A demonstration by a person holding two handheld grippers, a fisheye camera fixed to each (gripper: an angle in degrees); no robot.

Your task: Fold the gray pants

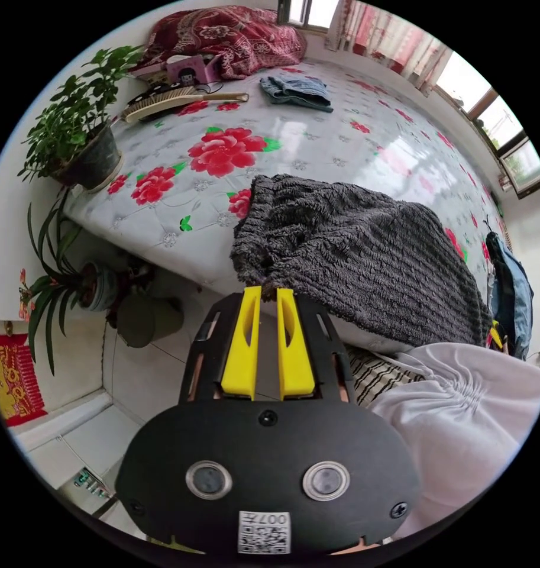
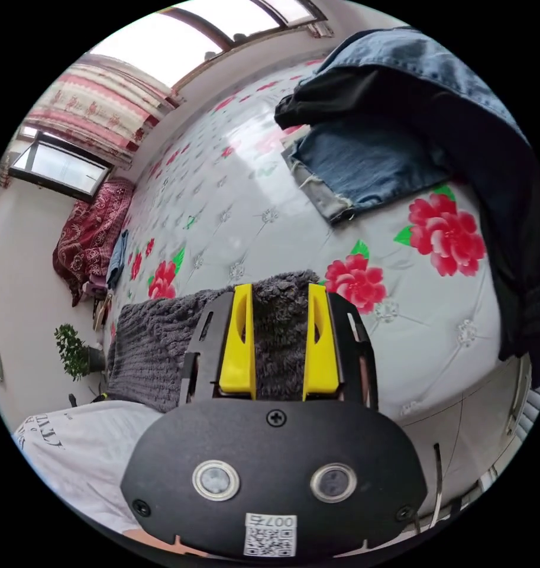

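The gray pants [image 1: 352, 260] are a fuzzy, ribbed, dark gray bundle lying at the near edge of a white bed with red flowers [image 1: 317, 154]. In the left gripper view my left gripper [image 1: 268, 291] has its yellow jaws nearly together, pinching the pants' near corner where it hangs over the bed edge. In the right gripper view the gray pants [image 2: 157, 349] stretch off to the left. My right gripper [image 2: 281, 288] stands open over their end, with fuzzy cloth showing between the spread jaws.
A person's white garment [image 1: 459, 402] is close beside both grippers. Folded jeans [image 1: 296, 92], a brush [image 1: 169, 100] and a red blanket [image 1: 228, 32] lie far up the bed. Potted plants [image 1: 80, 136] stand by the bed corner. Denim clothes [image 2: 370, 160] and dark clothes [image 2: 506, 207] lie to the right.
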